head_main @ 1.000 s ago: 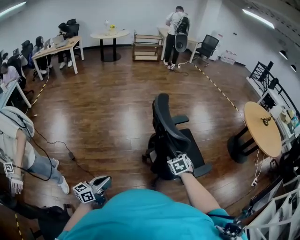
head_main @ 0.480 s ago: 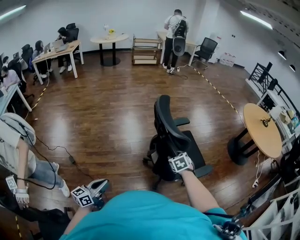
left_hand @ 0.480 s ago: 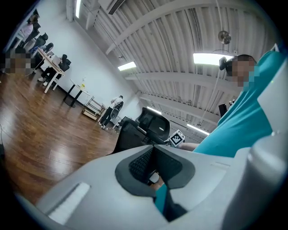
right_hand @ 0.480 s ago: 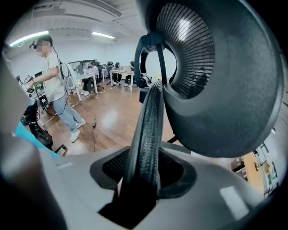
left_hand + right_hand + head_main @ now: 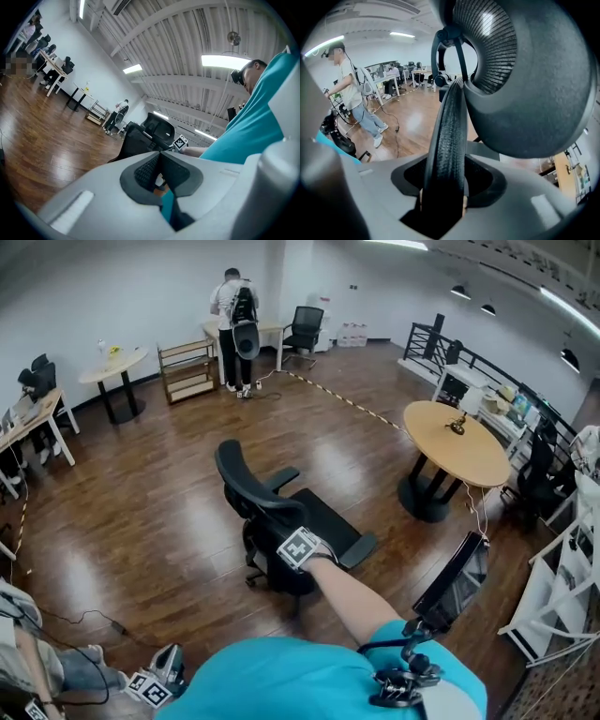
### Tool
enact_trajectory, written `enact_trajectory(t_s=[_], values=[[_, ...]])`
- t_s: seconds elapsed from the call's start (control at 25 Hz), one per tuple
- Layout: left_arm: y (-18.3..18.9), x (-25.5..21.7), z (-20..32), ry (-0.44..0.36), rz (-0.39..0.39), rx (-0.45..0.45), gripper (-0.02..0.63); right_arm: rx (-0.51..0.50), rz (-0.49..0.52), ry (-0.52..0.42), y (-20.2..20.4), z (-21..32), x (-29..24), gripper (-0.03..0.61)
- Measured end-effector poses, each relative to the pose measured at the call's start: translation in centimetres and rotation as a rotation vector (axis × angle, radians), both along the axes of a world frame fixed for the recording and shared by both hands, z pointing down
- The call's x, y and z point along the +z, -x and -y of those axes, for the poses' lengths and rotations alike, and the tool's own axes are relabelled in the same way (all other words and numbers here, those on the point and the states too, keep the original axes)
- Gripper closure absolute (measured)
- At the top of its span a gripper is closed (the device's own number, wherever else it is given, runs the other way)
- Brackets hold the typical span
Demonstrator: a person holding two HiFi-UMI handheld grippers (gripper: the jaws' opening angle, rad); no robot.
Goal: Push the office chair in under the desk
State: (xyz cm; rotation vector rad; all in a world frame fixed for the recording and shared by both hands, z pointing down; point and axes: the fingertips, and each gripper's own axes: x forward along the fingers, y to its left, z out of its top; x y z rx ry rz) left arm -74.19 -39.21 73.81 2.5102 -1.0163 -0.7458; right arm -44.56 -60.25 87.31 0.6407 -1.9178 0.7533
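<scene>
The black office chair (image 5: 272,512) stands on the wood floor, left of the middle of the head view, its headrest (image 5: 230,465) pointing away from me. My right gripper (image 5: 292,563) reaches down onto the top of its backrest. In the right gripper view the backrest's padded edge (image 5: 445,140) fills the gap of the gripper (image 5: 440,187), whose jaws have just been opening around it; the headrest (image 5: 511,70) looms above. My left gripper (image 5: 159,681) hangs low at the bottom left beside my body, shut on nothing (image 5: 159,164). The chair (image 5: 150,133) shows beyond it.
A round wooden table (image 5: 457,442) stands to the chair's right. White shelving (image 5: 562,596) lines the right edge. Desks with seated people (image 5: 28,418) line the left wall. A person (image 5: 234,324) stands at the back. Another person (image 5: 351,98) and floor cables (image 5: 66,615) are at the left.
The head view has swung right, so the chair now lies left of centre and the round table is nearer the middle. My right gripper stays on the backrest. The left gripper has sunk lower.
</scene>
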Motion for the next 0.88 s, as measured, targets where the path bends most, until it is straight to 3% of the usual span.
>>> enact_trajectory(t_s=[0.08, 0.24, 0.36, 0.52, 0.68, 0.88], values=[[-1.1, -0.8, 0.5, -0.015, -0.001, 0.025, 0.505, 0.005, 0.004, 0.002, -1.6, 0.9, 0.1, 0.356], [-2.0, 1.6, 1.6, 0.057, 0.061, -0.053, 0.505, 0.007, -0.006, -0.142, -5.4, 4.8, -1.7, 0.350], [-1.1, 3.2, 2.0, 0.099, 0.082, -0.102, 0.505, 0.025, -0.033, -0.186, -7.7, 7.0, -2.0, 0.348], [-0.8, 3.5, 1.8, 0.117, 0.088, -0.118, 0.505, 0.061, -0.141, -0.455, -14.1, 15.0, -3.3, 0.333], [-1.9, 3.7, 2.2, 0.133, 0.098, -0.140, 0.505, 0.036, -0.136, -0.454, -19.0, 17.0, -3.5, 0.330], [-5.3, 2.5, 5.1, 0.089, 0.123, -0.135, 0.505, -0.036, -0.113, -0.453, -22.4, 19.2, -3.8, 0.333]])
